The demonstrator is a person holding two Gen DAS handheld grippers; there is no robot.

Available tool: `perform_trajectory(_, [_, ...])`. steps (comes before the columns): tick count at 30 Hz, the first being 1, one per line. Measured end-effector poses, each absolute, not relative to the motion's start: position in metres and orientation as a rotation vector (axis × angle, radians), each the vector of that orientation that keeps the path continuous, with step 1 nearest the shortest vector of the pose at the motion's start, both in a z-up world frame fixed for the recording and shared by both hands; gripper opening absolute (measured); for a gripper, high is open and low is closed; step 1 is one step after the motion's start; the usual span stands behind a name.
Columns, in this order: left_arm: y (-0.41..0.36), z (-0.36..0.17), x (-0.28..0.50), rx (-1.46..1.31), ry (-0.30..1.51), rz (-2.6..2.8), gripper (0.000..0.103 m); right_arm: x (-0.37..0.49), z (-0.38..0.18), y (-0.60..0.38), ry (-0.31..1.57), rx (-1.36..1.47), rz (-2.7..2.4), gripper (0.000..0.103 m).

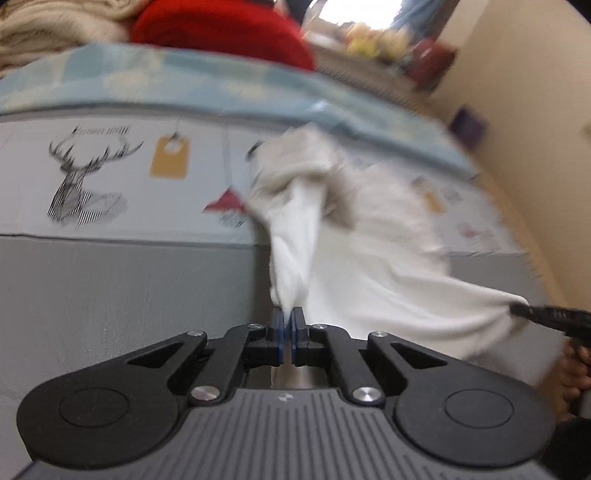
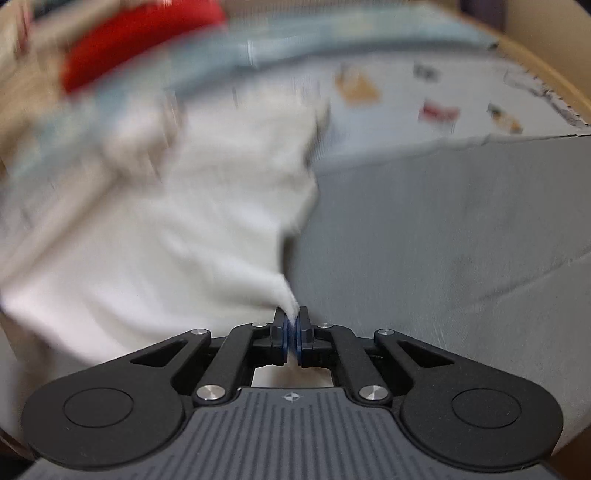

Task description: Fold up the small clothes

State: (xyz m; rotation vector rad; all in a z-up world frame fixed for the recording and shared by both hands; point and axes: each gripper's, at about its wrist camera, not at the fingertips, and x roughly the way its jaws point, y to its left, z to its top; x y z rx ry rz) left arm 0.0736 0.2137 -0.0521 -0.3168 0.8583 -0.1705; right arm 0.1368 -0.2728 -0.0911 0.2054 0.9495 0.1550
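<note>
L tool clamped on white garment corner, R tool pinching other corner, grey bed sheet below

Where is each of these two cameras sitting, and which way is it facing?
Left wrist: sits on the left hand-held gripper, looking forward and down along its shut fingers, pinched on a white garment over a grey printed bedsheet; at the right edge, the right hand-held gripper's tip and a hand show.
Right wrist: sits on the right hand-held gripper, facing forward and down, shut on the garment's edge; no body part shows.
Shared: the garment, the bedsheet, a red cloth at the far side.
</note>
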Motion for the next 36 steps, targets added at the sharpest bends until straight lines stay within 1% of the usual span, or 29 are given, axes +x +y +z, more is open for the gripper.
perform_trajectory(3, [0.234,-0.034,0.045,-0.429,0.802,-0.213,0.003,0.102,-0.051,-0.311,0.748,0.412,0.189,0.003])
perform_trajectory(5, [0.239,-0.047,0.040,-0.419,0.895,-0.178,0.003,0.082,-0.040,-0.338,0.680,0.508,0.203,0.003])
perform_trajectory(6, [0.235,-0.058,0.043,-0.384,0.969,-0.155,0.003,0.076,-0.042,-0.347,0.695,0.518,0.186,0.003])
perform_trajectory(7, [0.229,-0.069,0.046,-0.338,1.039,-0.139,0.003,0.077,-0.049,-0.356,0.746,0.516,0.166,0.004])
perform_trajectory(9, [0.215,-0.087,0.053,-0.233,1.149,-0.120,0.004,0.088,-0.081,-0.357,0.960,0.468,0.123,0.005])
perform_trajectory(10, [0.209,-0.092,0.056,-0.191,1.182,-0.114,0.004,0.093,-0.094,-0.353,1.040,0.401,0.072,0.010])
perform_trajectory(11, [0.203,-0.097,0.059,-0.155,1.210,-0.108,0.005,0.097,-0.105,-0.347,1.098,0.296,0.007,0.012])
perform_trajectory(12, [0.199,-0.100,0.061,-0.142,1.230,-0.111,0.005,0.099,-0.111,-0.340,1.118,0.204,-0.033,0.012])
perform_trajectory(13, [0.196,-0.103,0.063,-0.142,1.248,-0.122,0.008,0.101,-0.112,-0.336,1.116,0.158,-0.040,0.012])
perform_trajectory(15, [0.190,-0.110,0.064,-0.138,1.281,-0.152,0.013,0.102,-0.113,-0.331,1.121,0.161,-0.007,0.015])
perform_trajectory(17, [0.181,-0.117,0.065,-0.108,1.307,-0.176,0.025,0.102,-0.121,-0.326,1.164,0.163,0.029,0.021])
perform_trajectory(19, [0.175,-0.128,0.063,-0.061,1.338,-0.182,0.033,0.104,-0.127,-0.315,1.202,0.100,0.042,0.025])
perform_trajectory(20, [0.171,-0.132,0.063,-0.037,1.354,-0.185,0.033,0.107,-0.132,-0.309,1.217,0.058,0.046,0.025])
perform_trajectory(23, [0.164,-0.140,0.064,0.028,1.380,-0.200,0.032,0.106,-0.141,-0.301,1.253,-0.046,0.045,0.025])
perform_trajectory(24, [0.160,-0.142,0.064,0.053,1.383,-0.202,0.029,0.106,-0.144,-0.298,1.248,-0.071,0.046,0.025])
perform_trajectory(25, [0.157,-0.144,0.062,0.064,1.384,-0.217,0.013,0.106,-0.142,-0.297,1.244,-0.085,0.050,0.025])
perform_trajectory(26, [0.154,-0.144,0.061,0.074,1.386,-0.239,0.003,0.106,-0.141,-0.297,1.241,-0.091,0.054,0.022])
perform_trajectory(27, [0.150,-0.143,0.059,0.098,1.377,-0.253,0.003,0.105,-0.140,-0.298,1.239,-0.094,0.054,0.016])
perform_trajectory(28, [0.147,-0.141,0.056,0.127,1.370,-0.266,0.003,0.100,-0.140,-0.299,1.233,-0.097,0.052,0.000])
perform_trajectory(30, [0.143,-0.139,0.051,0.148,1.382,-0.296,0.002,0.098,-0.138,-0.302,1.209,-0.091,0.050,0.000])
perform_trajectory(33, [0.137,-0.136,0.041,0.174,1.405,-0.356,0.002,0.100,-0.126,-0.307,1.113,-0.086,0.010,0.000])
perform_trajectory(35, [0.133,-0.133,0.038,0.190,1.416,-0.391,0.003,0.100,-0.129,-0.308,1.113,-0.131,-0.038,0.000])
perform_trajectory(36, [0.134,-0.132,0.039,0.196,1.415,-0.394,0.004,0.101,-0.133,-0.310,1.143,-0.156,-0.066,0.000])
